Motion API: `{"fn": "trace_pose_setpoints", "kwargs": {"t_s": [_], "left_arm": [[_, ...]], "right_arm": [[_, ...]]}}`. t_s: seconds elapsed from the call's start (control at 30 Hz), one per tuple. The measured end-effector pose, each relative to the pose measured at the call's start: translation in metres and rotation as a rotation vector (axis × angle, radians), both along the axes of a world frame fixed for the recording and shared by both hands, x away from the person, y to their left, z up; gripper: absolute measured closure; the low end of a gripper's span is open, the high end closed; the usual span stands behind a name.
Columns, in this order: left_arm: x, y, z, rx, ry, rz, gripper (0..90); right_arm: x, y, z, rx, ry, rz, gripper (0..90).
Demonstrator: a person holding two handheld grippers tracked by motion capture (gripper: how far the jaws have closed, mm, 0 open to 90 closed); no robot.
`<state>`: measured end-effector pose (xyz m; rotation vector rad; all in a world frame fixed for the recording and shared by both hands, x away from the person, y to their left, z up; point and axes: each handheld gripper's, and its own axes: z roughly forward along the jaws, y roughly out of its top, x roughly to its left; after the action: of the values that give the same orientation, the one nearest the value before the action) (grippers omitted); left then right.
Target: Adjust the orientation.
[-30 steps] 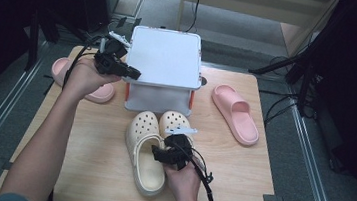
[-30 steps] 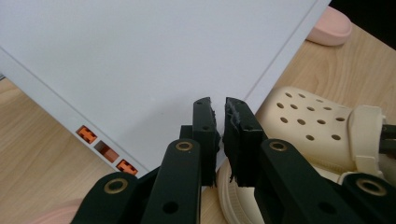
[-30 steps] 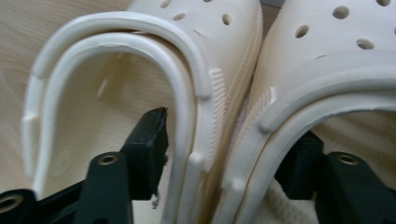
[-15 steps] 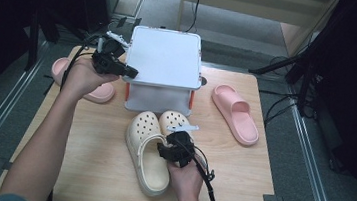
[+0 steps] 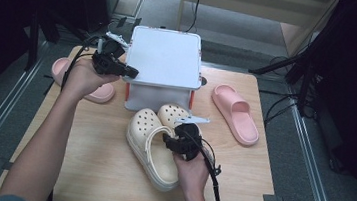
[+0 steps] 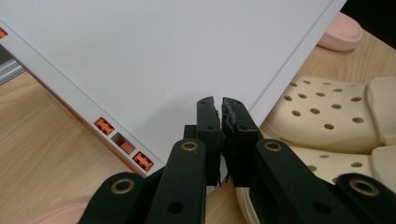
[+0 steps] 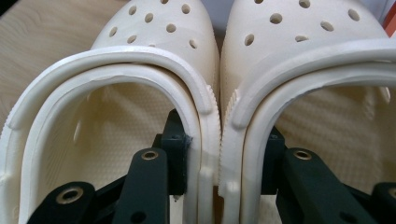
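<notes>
Clogs pinched together, lid held up

Table (image 5: 108, 173) first: we count one white box (image 5: 159, 96) at its far edge, two cream clogs (image 5: 154, 145) side by side mid-table in front of the box, and two pink slippers (image 5: 235, 111), one toward each side edge. Our left gripper (image 5: 128, 70) is clenched on the lid (image 6: 154, 60) at its corner, holding it raised. Our right gripper (image 7: 224, 158) has just been closing, one jaw inside each clog, squeezing their adjoining inner walls. To do this well, we judge the pinch must stay firm and level so neither clog slips.
</notes>
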<state>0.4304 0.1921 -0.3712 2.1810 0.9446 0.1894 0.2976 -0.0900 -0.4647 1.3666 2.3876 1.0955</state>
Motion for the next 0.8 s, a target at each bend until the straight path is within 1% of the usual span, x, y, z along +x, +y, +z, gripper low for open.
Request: {"fn": "trace_pose_setpoints", "kwargs": {"t_s": [0.07,0.1,0.17,0.3,0.37,0.4,0.43,0.53,0.57,0.63,0.67,0.73,0.8], "left_arm": [[0.000,0.000,0.000,0.001,0.000,0.001,86.0],[0.000,0.000,0.000,0.001,0.000,0.001,86.0],[0.000,0.000,0.000,0.000,0.000,0.003,86.0],[-0.001,-0.001,0.000,0.001,0.001,0.001,86.0],[-0.001,-0.001,0.000,-0.003,0.002,0.001,86.0],[-0.001,-0.001,0.000,-0.002,0.000,-0.001,86.0],[-0.001,-0.001,0.000,-0.003,0.001,-0.001,86.0],[0.000,-0.001,0.000,-0.003,-0.001,-0.004,86.0],[0.000,-0.001,0.000,-0.004,0.002,-0.004,86.0],[0.000,0.000,0.000,-0.005,0.002,-0.004,85.9],[0.000,0.000,0.000,-0.005,0.001,-0.004,85.9],[0.000,0.000,-0.001,-0.007,0.001,-0.004,85.8],[0.000,0.000,-0.001,-0.011,-0.001,-0.001,85.8]], "right_arm": [[0.002,0.000,0.003,0.004,-0.007,-0.001,65.7],[0.006,0.001,0.008,0.005,-0.022,0.001,65.6],[0.009,0.002,0.010,0.000,-0.027,-0.001,65.6],[0.022,0.006,0.015,-0.019,-0.050,-0.006,65.6],[0.030,0.009,0.017,-0.020,-0.054,-0.009,65.6],[0.038,0.012,0.016,-0.015,-0.059,-0.009,65.6],[0.038,0.012,0.016,-0.015,-0.059,-0.009,65.6],[0.052,0.017,0.014,-0.010,-0.065,-0.014,65.5],[0.060,0.021,0.011,-0.010,-0.073,-0.021,65.6],[0.066,0.024,0.008,-0.015,-0.077,-0.023,65.5],[0.066,0.024,0.008,-0.015,-0.077,-0.023,65.5],[0.074,0.029,0.003,-0.028,-0.078,-0.036,65.5],[0.076,0.030,0.001,-0.030,-0.080,-0.037,65.5]]}}
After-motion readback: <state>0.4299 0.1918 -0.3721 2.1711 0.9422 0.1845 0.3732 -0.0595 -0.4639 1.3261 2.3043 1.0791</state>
